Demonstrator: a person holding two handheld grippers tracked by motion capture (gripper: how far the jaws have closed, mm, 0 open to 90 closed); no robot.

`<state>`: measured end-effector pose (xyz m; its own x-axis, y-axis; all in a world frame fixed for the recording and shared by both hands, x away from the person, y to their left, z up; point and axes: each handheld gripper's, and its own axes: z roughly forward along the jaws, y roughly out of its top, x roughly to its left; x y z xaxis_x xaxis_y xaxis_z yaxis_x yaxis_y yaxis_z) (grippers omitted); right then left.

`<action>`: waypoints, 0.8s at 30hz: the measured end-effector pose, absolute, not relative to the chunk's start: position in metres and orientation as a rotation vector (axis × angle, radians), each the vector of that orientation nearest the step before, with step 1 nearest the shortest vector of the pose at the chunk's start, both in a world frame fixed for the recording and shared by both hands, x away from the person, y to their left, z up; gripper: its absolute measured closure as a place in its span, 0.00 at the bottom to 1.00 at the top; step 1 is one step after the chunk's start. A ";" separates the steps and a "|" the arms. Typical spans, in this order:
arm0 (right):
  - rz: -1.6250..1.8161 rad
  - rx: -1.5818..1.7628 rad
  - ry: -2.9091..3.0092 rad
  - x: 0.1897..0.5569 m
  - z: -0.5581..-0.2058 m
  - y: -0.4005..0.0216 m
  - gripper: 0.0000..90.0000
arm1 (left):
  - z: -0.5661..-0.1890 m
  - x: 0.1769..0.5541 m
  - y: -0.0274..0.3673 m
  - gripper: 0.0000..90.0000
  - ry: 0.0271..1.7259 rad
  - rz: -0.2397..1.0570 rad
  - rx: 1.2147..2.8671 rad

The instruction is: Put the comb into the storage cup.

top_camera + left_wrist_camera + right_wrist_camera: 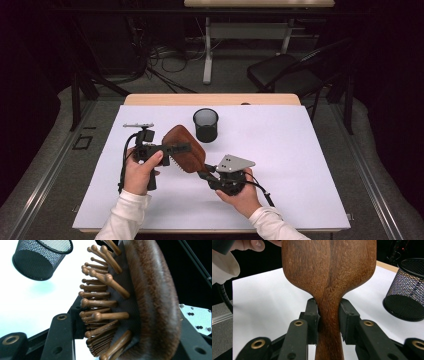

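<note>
Fingers of the right gripper (329, 322) are clenched on the hairbrush (184, 147) handle, those of the left gripper (172, 148) on its head; a handover seems underway, so one grip must be released before the cup (205, 125).

Your left gripper (176, 148) is clamped tight, jaws pointing right; your right gripper (204, 174) is clamped too, jaws pointing far-left. Both hands sit near you, close together, forearms entering from the near edge.

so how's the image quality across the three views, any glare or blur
High view: room dark, white sheet evenly lit, sharp. Left gripper view: sheet blown out to glare beside the mesh cup, hairbrush bristles close and slightly soft. Right gripper view: brush wood grain crisp, hand at the top edge blurred.
</note>
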<state>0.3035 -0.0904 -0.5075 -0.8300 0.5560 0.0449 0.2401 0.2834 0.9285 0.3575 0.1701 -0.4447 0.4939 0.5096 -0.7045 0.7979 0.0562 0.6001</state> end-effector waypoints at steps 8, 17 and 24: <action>1.575 0.737 2.272 0.304 -0.508 -0.090 0.75 | -0.446 0.358 0.170 0.54 1.161 -0.326 1.603; 1.579 0.751 2.290 0.305 -0.509 -0.088 0.69 | -0.447 0.359 0.171 0.55 1.167 -0.329 1.596; 1.606 0.778 2.294 0.308 -0.509 -0.089 0.55 | -0.447 0.359 0.174 0.55 1.173 -0.317 1.589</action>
